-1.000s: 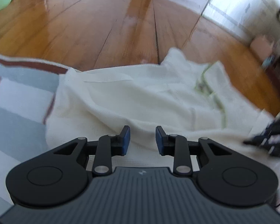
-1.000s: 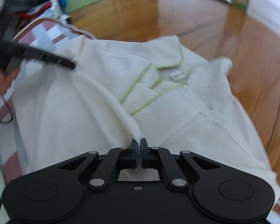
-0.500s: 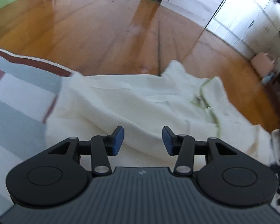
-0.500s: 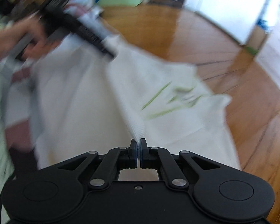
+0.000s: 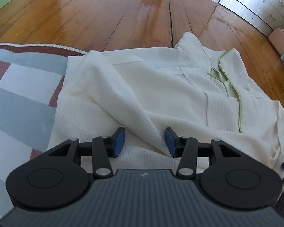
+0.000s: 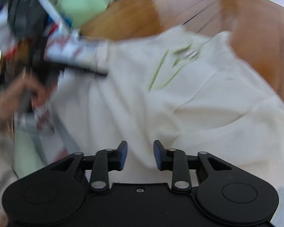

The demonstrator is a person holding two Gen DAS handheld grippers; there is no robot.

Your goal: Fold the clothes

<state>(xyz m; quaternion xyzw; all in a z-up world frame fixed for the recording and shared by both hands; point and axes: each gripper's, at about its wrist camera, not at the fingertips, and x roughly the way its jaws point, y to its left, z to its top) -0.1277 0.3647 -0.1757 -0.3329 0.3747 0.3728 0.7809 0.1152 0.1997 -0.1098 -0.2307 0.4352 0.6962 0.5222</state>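
Clearly the soft, light shirt [image 5: 161,94] is sagging between the closing left gripper [image 5: 144,141] and opening right gripper [image 6: 140,156], both unclamped, best pinching its raised fold.

The left tool [image 5: 144,141] tilts steeply down over the cream shirt [image 5: 161,94], its blue pads [image 5: 119,141] standing apart and closing slightly; a raised fold of the shirt runs up between them, and neither pad presses on it. The right tool [image 6: 140,156] also tilts down over the shirt. Its jaws are opening, the blue pads parted with cloth showing in the gap below them but nothing pinched. In the right wrist view, which is badly blurred, a bare hand [image 6: 15,98] shows left of the shirt, wrapped around the dark body of the other tool.
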